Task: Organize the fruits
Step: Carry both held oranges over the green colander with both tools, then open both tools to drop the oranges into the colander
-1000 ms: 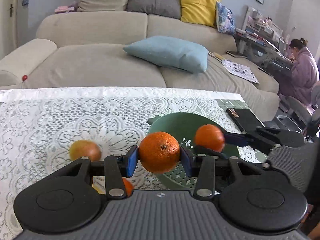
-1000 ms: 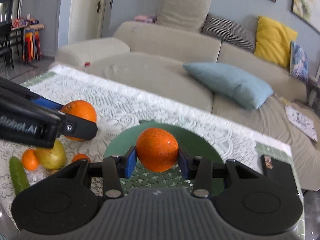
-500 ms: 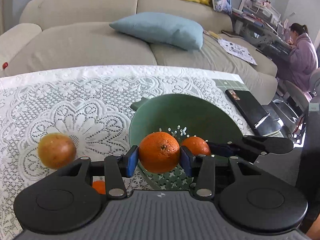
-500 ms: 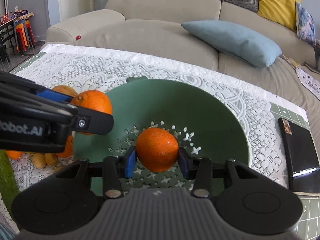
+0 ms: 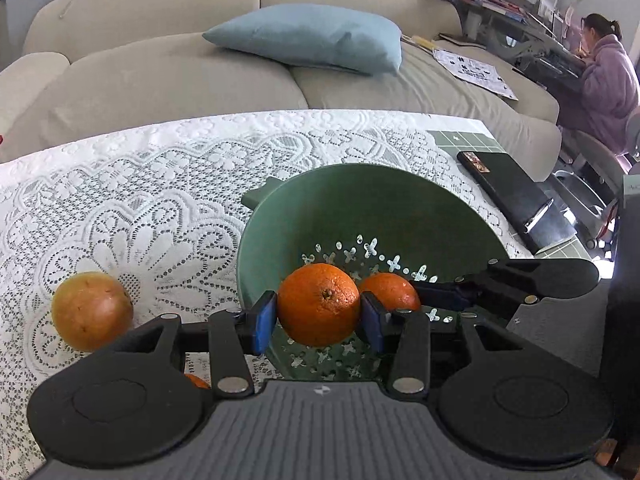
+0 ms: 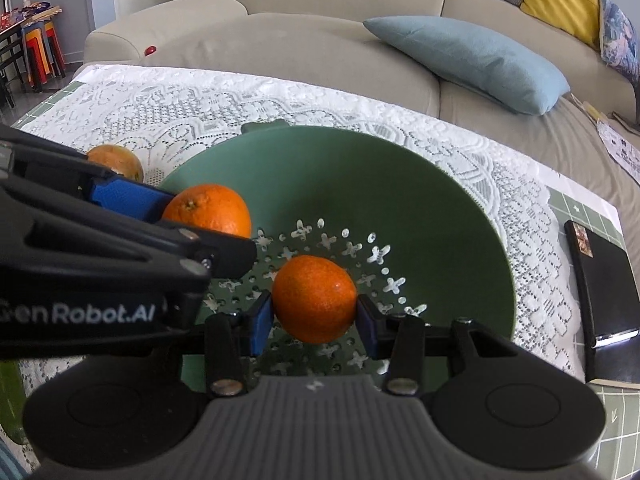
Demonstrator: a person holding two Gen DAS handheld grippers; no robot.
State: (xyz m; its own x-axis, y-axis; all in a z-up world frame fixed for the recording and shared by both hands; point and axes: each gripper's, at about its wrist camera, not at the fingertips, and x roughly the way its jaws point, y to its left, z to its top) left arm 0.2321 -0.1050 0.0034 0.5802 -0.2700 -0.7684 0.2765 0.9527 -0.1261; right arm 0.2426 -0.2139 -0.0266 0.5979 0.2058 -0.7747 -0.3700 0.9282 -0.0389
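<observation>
Beige sofa [image 5: 168, 64] beyond the jaws, blue cushion [image 5: 316, 36] on it. Cluttered desk [image 5: 532, 12] far right, stacked stools [image 6: 40, 52] far left.

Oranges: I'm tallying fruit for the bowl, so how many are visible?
3: one in the left gripper, one in the right gripper, both over the green colander; a sliver behind the left gripper. More may be hidden.

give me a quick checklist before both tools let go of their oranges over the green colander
1. Left tool grips its orange between both pads: ok.
2. Right tool grips its orange: ok.
3. Both oranges over the green colander, inside its rim: ok.
4. Colander floor bare beneath them: ok.
5. Oranges low enough to release without bouncing: cannot tell.
6. Tools clear of each other: ok, though close.
</observation>
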